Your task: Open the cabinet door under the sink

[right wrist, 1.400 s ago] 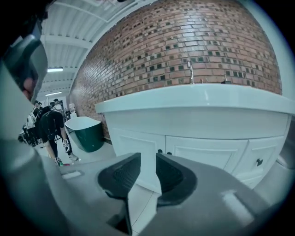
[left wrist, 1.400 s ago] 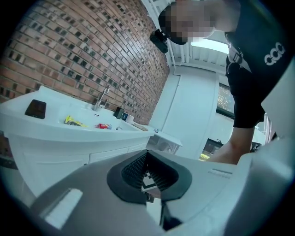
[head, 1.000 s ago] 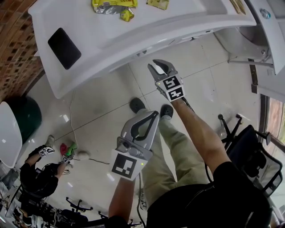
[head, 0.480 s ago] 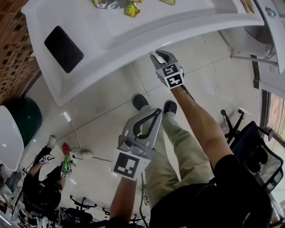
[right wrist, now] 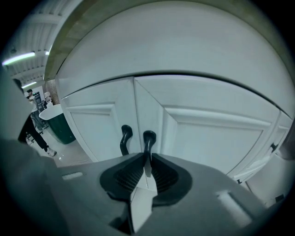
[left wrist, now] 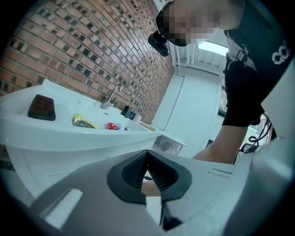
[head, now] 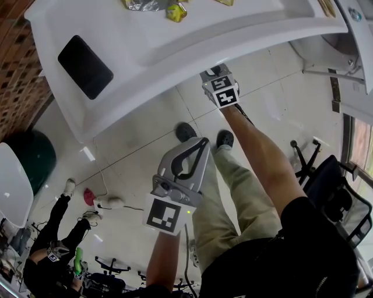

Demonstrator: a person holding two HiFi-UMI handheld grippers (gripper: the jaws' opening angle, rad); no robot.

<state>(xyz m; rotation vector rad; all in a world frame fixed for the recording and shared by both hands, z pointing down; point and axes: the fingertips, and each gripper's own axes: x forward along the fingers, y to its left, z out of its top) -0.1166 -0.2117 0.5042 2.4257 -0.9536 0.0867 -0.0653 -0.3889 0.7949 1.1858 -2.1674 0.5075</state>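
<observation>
Two white cabinet doors fill the right gripper view under the white sink counter [head: 175, 41]. Each door carries a black handle. My right gripper [right wrist: 147, 159] is shut on the right door's handle [right wrist: 148, 138], and the right door [right wrist: 216, 133] stands slightly ajar, its inner edge showing. The left door's handle [right wrist: 125, 138] is free beside it. In the head view only the right gripper's marker cube [head: 223, 92] shows; its jaws are hidden under the counter edge. My left gripper [head: 198, 144] hangs lower over the floor, shut and holding nothing.
On the counter lie a black phone [head: 85, 66] and yellow packets [head: 175, 10]; a faucet [left wrist: 113, 96] stands by the brick wall. A dark green tub [head: 35, 157] sits at the left, another person [head: 52, 256] at the bottom left, an office chair [head: 326, 186] at the right.
My right gripper has moved forward under the counter edge, from open in the air to shut on the door handle. The left gripper has barely moved.
</observation>
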